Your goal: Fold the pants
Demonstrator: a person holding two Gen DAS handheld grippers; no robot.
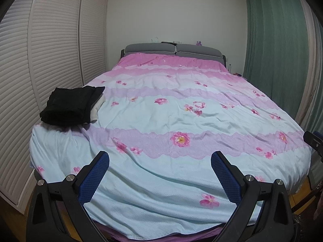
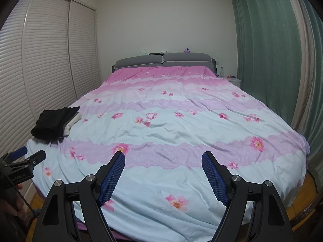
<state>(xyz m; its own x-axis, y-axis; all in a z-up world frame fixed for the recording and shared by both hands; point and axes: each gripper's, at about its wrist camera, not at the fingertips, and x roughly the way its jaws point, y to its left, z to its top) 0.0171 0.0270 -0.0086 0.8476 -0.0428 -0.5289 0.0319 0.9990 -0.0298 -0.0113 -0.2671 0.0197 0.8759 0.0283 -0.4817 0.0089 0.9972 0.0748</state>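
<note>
Left gripper and right gripper level above the bed's near edge, tongs apart, folded black pants far left.

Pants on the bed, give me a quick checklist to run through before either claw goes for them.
1. Left claw open: ok, jaws spread wide, nothing between them.
2. Right claw open: ok, jaws wide, nothing held.
3. Pants in sight: ok, a dark folded pile at the bed's left edge, in both views.
4. Pile is pants only: not ok, a pale cloth shows under it.
5. Spread flat for folding: ok, only slight wrinkles.
6. Claws near the pants: not ok, both hover at the foot of the bed, well apart from the pile.
</note>
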